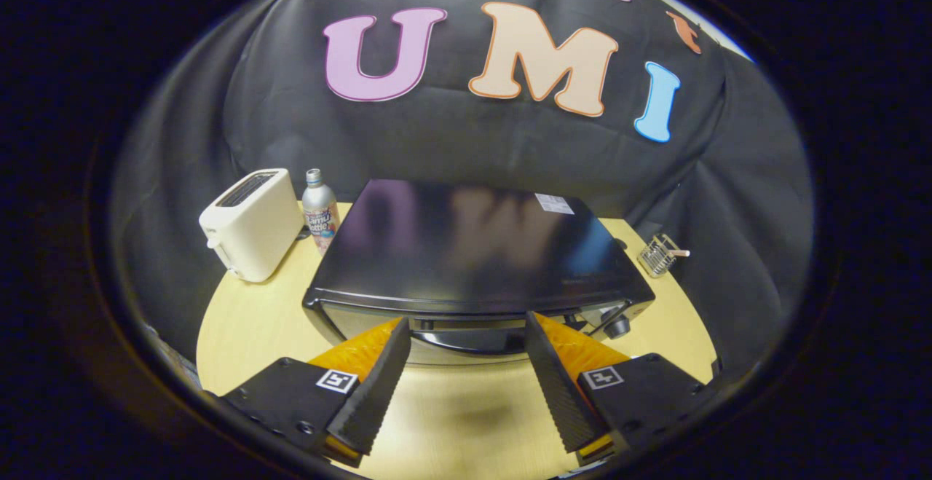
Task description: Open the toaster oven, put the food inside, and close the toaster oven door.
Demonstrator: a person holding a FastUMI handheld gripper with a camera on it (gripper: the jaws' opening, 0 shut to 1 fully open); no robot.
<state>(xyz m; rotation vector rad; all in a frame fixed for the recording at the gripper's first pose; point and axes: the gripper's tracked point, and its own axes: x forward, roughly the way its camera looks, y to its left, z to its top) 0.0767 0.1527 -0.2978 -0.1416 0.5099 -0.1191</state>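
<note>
A black toaster oven (pixel 473 254) stands on the round wooden table (pixel 247 320), its glossy top facing me. Its door is shut, and the dark door handle (pixel 466 338) runs along the front, just ahead of my fingertips. A control knob (pixel 617 328) sits at the front right corner. My gripper (pixel 466 327) hovers above and in front of the oven, open, with nothing between its fingers. The handle lies in the gap between the two fingertips.
A white slot toaster (pixel 251 223) stands to the left of the oven, with a small metal bottle (pixel 320 210) beside it. A small wire rack (pixel 659 254) sits at the table's right edge. Black cloth hangs behind the table.
</note>
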